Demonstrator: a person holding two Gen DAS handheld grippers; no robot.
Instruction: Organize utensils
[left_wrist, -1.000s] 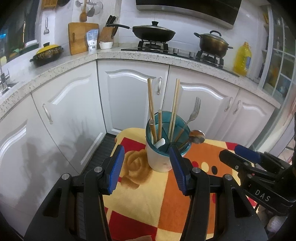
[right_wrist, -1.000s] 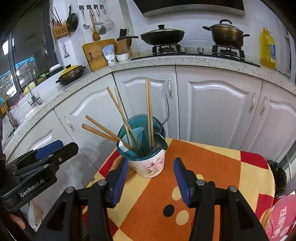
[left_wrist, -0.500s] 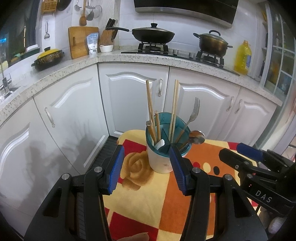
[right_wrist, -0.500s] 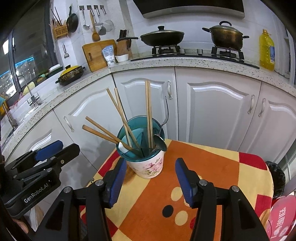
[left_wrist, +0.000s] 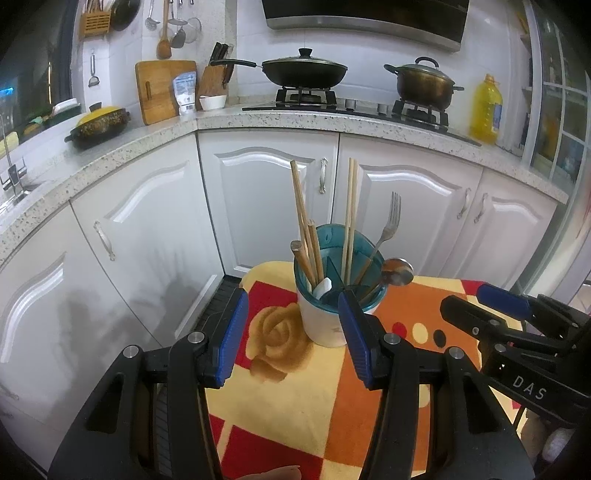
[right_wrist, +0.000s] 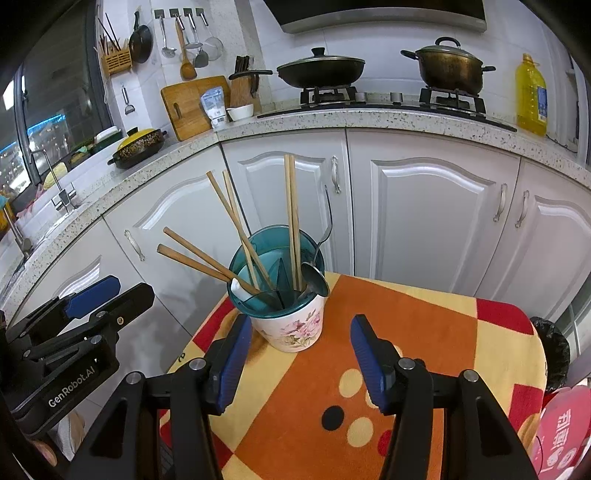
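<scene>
Nearest, both grippers hang over the near part of the cloth (right_wrist: 424, 314), angled down at the holder. Left gripper (left_wrist: 291, 332): jaws apart, nothing between the pads, the holder seen through the gap but beyond the tips. Right gripper (right_wrist: 301, 350): jaws about half open, empty, tips just short of the holder's base. Neither touches anything; looks like a hover from both sides, so either one can go in for a pick.

The holder (right_wrist: 291, 328), a floral cup with a teal divided insert, stands upright near the cloth's far-left edge, close to the cabinets. All the task's utensils are in it, none loose on the cloth. The dividers are probably the point: sort by type into sections.

Contents: one pair of chopsticks (right_wrist: 291, 206) stands nearly upright in the middle. A second pair (right_wrist: 232, 218) leans left. Two short wooden sticks (right_wrist: 195, 254) lean far out over the left rim, since they are propped only at the bottom. A white spoon (right_wrist: 238, 288) lies low inside at the left. A metal spoon (right_wrist: 316, 278) rests bowl-up on the right rim, and beside it a fork (left_wrist: 391, 218) stands tines up. So the sorting seems done or nearly so, with the leaning sticks the likely fix left.

Far: white cabinets (right_wrist: 424, 214), then the counter (right_wrist: 369, 118) with stove and pots.
</scene>
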